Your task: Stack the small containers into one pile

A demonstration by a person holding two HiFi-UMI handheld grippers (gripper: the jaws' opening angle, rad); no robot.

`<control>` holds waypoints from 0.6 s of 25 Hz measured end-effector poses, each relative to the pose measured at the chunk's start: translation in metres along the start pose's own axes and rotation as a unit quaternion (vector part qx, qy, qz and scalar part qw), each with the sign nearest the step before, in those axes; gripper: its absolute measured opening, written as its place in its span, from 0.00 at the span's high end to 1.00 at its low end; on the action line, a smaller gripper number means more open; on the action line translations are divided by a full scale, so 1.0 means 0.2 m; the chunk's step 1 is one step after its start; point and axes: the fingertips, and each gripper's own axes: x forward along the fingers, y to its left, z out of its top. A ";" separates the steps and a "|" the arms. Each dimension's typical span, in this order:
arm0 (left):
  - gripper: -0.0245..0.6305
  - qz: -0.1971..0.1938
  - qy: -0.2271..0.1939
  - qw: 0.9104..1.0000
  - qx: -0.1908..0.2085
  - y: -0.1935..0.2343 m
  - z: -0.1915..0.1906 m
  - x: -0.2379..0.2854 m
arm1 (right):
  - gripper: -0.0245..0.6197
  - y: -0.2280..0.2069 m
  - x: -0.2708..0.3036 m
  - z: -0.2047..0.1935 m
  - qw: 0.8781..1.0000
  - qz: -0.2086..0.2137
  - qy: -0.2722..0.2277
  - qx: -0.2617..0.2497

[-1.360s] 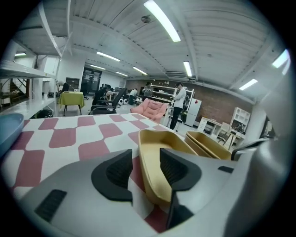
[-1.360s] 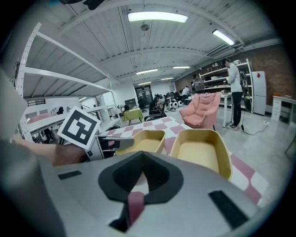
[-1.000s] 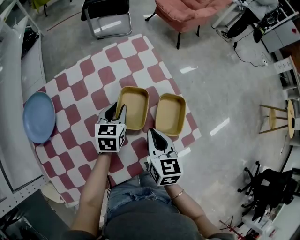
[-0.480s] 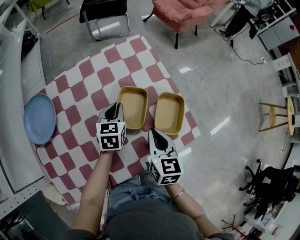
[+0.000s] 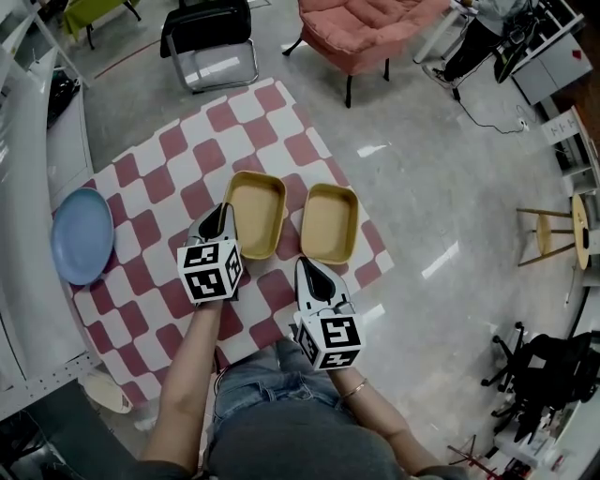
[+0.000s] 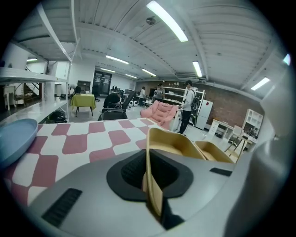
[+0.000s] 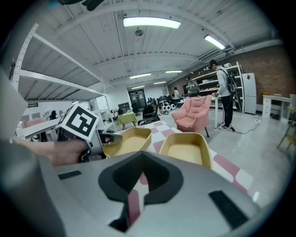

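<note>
Closing the left tool (image 5: 222, 214) on the left-hand wall of the left container (image 5: 255, 212), with that thin tan wall standing upright between the pads and pinched there (seen edge-on in the left gripper view). Sitting side by side on the checkered cloth (image 5: 169, 159), close but apart and not stacked, the left container and the right container (image 5: 329, 223). Hovering the right tool (image 5: 307, 272) just short of the right container's near end, pressed almost together around nothing, only cloth showing through the slit. Lying well off to the left, at the cloth's edge, a blue plate (image 5: 82, 234). Standing beyond the cloth on the grey floor (image 5: 441, 187), a pink armchair (image 5: 361, 28) and a black chair (image 5: 206, 23).
</note>
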 end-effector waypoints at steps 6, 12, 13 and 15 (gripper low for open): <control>0.92 -0.005 -0.006 0.999 -0.037 -0.08 0.05 -0.08 | 0.95 -0.04 -0.10 0.01 1.000 -0.011 -0.012 0.006; 0.92 -0.019 -0.008 0.998 -0.056 -0.24 0.07 -0.12 | 0.95 -0.11 -0.21 0.02 0.999 -0.028 -0.028 0.009; 0.92 -0.023 -0.010 0.998 -0.055 -0.28 0.08 -0.12 | 0.95 -0.12 -0.23 0.03 0.999 -0.032 -0.031 0.010; 0.92 -0.035 -0.011 0.998 -0.055 -0.36 0.11 -0.13 | 0.95 -0.16 -0.26 0.05 0.998 -0.040 -0.037 0.010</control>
